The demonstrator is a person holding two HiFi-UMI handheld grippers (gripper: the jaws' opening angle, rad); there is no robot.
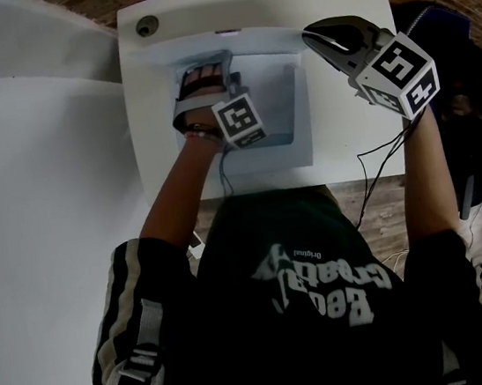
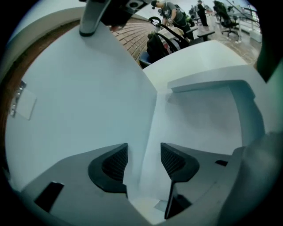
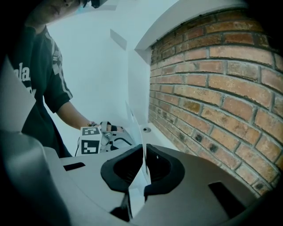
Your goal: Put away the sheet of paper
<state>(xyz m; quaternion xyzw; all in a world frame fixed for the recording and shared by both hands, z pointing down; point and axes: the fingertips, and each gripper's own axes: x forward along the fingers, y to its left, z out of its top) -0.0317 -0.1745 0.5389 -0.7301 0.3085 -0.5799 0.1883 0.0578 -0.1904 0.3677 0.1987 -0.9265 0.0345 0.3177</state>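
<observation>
Dark shirt (image 1: 311, 311) fills foreground. White table (image 1: 365, 125) beyond it, with a shallow recess (image 1: 297, 148). Left gripper (image 2: 143, 161) low in recess, jaws apart, nothing between. Right gripper (image 3: 143, 165) raised, jaws clamped on sheet of paper (image 3: 134, 121), standing edge-on.

A dark green T-shirt (image 1: 302, 250) with pale lettering, beige-striped short sleeve (image 1: 136, 335); grey plastic left gripper (image 2: 143, 161) and right gripper (image 3: 143, 167), black ribbed pads (image 2: 116, 164), black-and-white marker cubes (image 1: 398, 74), thin black cable (image 1: 359, 160)
</observation>
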